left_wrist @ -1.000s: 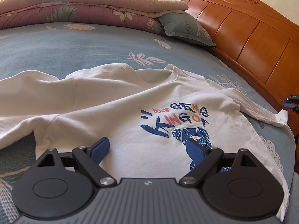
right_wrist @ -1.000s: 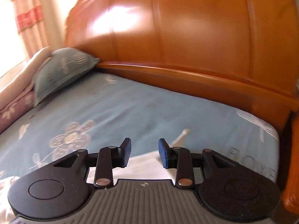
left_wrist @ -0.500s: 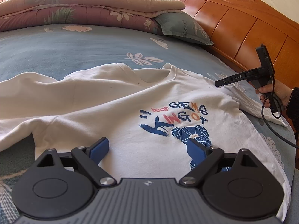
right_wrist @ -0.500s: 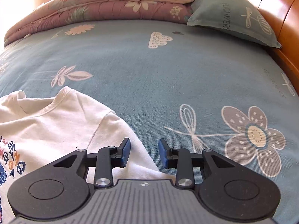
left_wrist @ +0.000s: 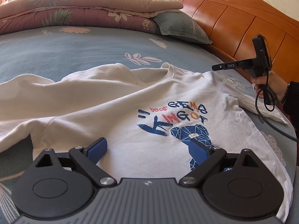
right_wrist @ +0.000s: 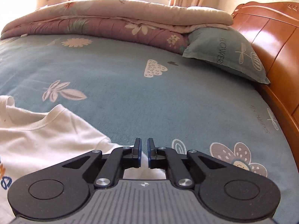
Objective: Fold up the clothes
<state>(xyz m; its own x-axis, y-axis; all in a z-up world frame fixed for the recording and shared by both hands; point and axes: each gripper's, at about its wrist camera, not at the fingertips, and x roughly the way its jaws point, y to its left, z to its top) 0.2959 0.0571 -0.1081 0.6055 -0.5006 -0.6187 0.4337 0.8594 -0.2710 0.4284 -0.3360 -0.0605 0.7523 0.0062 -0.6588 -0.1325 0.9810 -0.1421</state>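
- White T-shirt (left_wrist: 115, 112): lies front side up and spread out on the bed (left_wrist: 74, 52); rumpled across its left half, smoother on the right; ribbed collar (left_wrist: 168, 71) toward the pillow end; chest print (left_wrist: 173, 119) reads "bear GEMS KING OF" in blue, red and orange above a blue faceted bear head; one sleeve (left_wrist: 261, 106) runs out toward the headboard side; in the right wrist view the collar and shoulder (right_wrist: 43, 130) fill the lower left.
- Left gripper (left_wrist: 149, 149): jaws wide apart, blue pads on either side; held low over the lower front of the shirt, the right pad covering part of the bear print; whether the pads touch the cloth cannot be told.
- Right gripper (right_wrist: 143, 150): jaws nearly together with a narrow slit between the pads, nothing seen in the slit; positioned over the shirt's shoulder edge where white cloth meets the sheet; in the left wrist view it appears side-on (left_wrist: 243, 65) above the sleeve, held by the person's right hand (left_wrist: 269, 85), a black cable (left_wrist: 269, 123) trailing from it.
- Bed sheet (right_wrist: 130, 85): blue-grey, printed with pale leaves, flowers and a cloud.
- Folded quilt (right_wrist: 104, 22): pink and beige floral, stacked along the far side of the bed.
- Pillow (right_wrist: 224, 54): grey-green, lettered "FLOWERS", just beside the quilt and against the headboard.
- Headboard (left_wrist: 243, 24): orange-brown wood, panelled, along the right.
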